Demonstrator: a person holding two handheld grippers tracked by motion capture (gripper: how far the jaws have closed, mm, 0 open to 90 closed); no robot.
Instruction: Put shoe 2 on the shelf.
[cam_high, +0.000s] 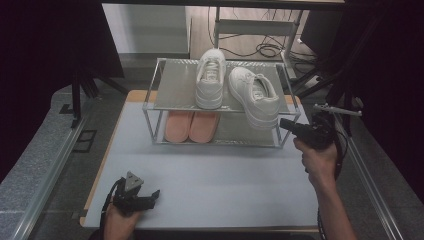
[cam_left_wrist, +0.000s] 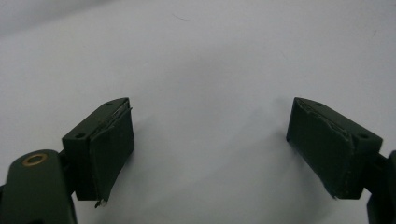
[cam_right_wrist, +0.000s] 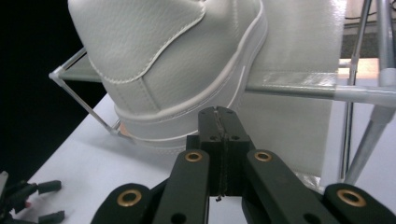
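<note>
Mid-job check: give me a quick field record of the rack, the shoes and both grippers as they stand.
rack: two-tier metal shoe rack on the table
top shelf: two white sneakers; left sneaker straight, right sneaker angled, heel overhanging the front edge
lower shelf: pink slippers
right gripper: jaws shut, empty, tip just short of the overhanging heel
left gripper: jaws open, empty, low over the table near its front edge

The pink slippers (cam_high: 192, 126) on the lower shelf lie half hidden under the upper shelf (cam_high: 175, 90), toes out of sight. In the right gripper view the white sneaker (cam_right_wrist: 168, 56) is cut off at twelve o'clock.
</note>
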